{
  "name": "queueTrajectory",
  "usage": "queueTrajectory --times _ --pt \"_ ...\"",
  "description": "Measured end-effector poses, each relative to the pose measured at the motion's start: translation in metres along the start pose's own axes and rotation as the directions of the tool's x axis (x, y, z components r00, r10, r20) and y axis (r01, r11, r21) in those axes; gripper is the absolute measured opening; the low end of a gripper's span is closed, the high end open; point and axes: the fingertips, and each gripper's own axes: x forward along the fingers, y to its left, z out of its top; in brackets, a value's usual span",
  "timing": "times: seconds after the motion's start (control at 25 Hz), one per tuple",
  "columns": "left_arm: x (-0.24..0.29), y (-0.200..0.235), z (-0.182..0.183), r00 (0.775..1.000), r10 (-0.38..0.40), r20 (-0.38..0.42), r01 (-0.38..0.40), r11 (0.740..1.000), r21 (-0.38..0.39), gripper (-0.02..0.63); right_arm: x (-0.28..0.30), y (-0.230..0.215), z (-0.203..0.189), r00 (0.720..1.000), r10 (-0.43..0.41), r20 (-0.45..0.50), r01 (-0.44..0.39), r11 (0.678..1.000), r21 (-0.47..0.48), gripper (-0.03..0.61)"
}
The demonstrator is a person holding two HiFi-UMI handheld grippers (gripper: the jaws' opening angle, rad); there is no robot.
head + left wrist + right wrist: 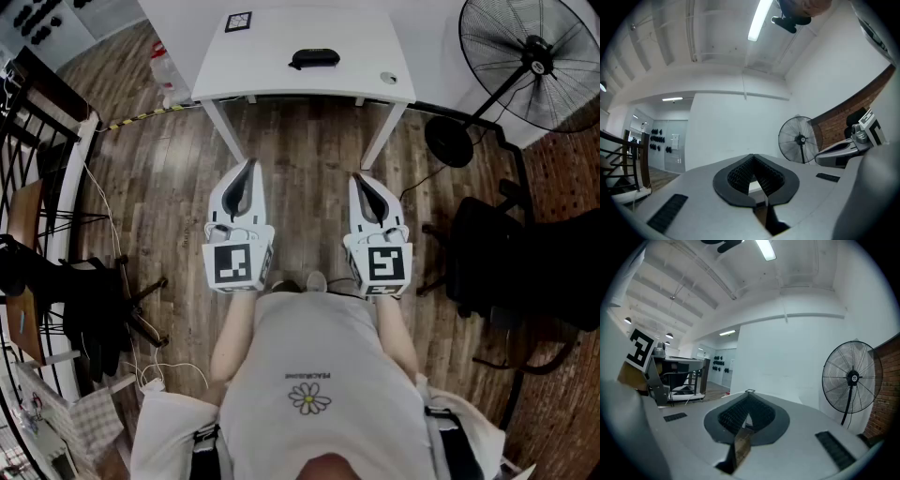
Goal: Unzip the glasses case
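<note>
The glasses case (314,59), a single black one, is lying near the middle of the one white table (281,82). It is looking closed, though it is too small here for us to be sure. We are holding two grippers side by side over the wooden floor (309,141), short of the table and well apart from the case: the left gripper (247,167) (752,159) and the right gripper (360,178) (748,394). Both are keeping their jaws together at the tips, with nothing between them. Also sitting on the table are one square printed marker (238,22) at the far side and one small round item (388,78) near the right edge. One standing fan (534,56) (800,139) (853,378) is beside the table's right end.
</note>
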Motion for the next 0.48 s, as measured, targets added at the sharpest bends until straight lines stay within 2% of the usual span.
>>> queueTrajectory --times 0.32,0.48 --pt "0.0003 -0.0011 -0.0032 1.0 -0.025 -0.004 0.025 0.999 0.031 0.014 0.0032 0.0058 -0.0025 0.999 0.027 0.028 -0.028 0.999 0.017 0.006" --pt "0.0071 0.0016 0.0016 1.0 -0.029 -0.002 0.029 0.999 0.018 0.014 0.0055 0.0013 0.0025 0.997 0.025 0.067 -0.028 0.999 0.045 0.006"
